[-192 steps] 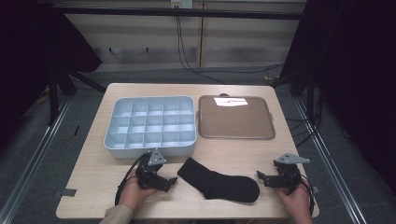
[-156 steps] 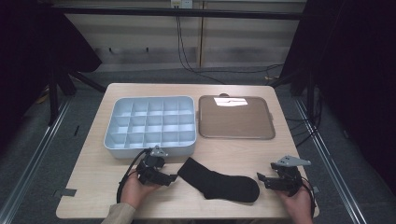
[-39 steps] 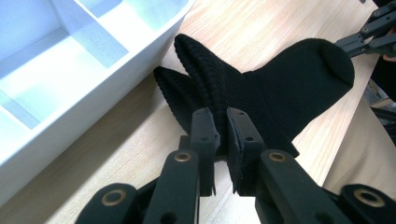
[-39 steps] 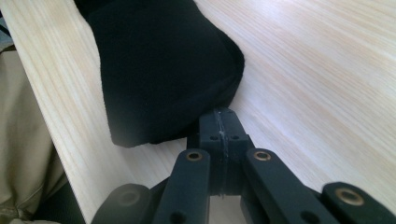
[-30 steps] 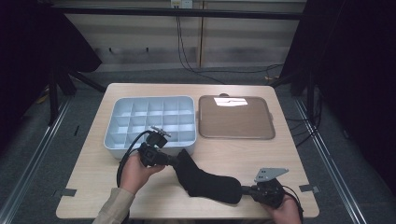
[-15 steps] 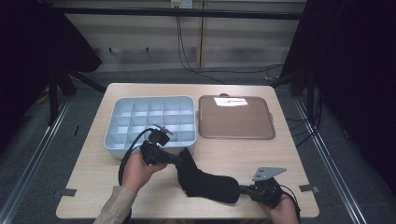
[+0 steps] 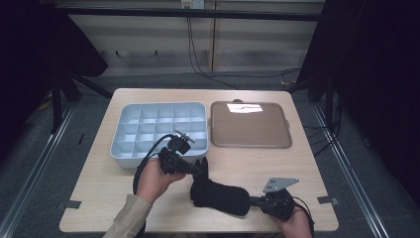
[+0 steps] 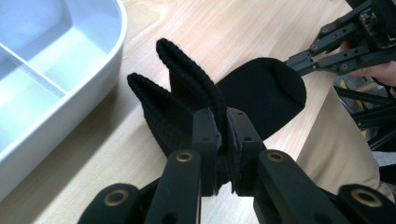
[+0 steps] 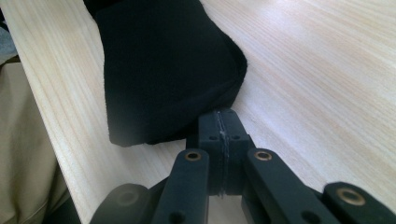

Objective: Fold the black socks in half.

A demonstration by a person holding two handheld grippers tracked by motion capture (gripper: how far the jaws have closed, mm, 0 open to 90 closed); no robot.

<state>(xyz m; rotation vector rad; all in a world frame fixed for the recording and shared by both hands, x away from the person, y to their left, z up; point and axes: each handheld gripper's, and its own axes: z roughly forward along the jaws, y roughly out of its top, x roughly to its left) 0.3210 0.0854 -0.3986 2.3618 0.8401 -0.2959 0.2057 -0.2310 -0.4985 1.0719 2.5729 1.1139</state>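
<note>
A black sock (image 7: 218, 195) was seen lying on the wooden table (image 7: 317, 163), held at both ends. Its cuff end was raised by the left gripper (image 7: 197, 170), just in front of the white compartment tray (image 7: 161, 130). Its toe end was met by the right gripper (image 7: 255, 201) near the table's front edge. A brown tray (image 7: 249, 126) was set beside the white one.

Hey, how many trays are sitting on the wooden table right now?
2. The pale blue plastic tray with divided compartments sits at the table's left-centre, and the flat brown square tray lies just to its right. Nothing appears to hide a third.
</note>
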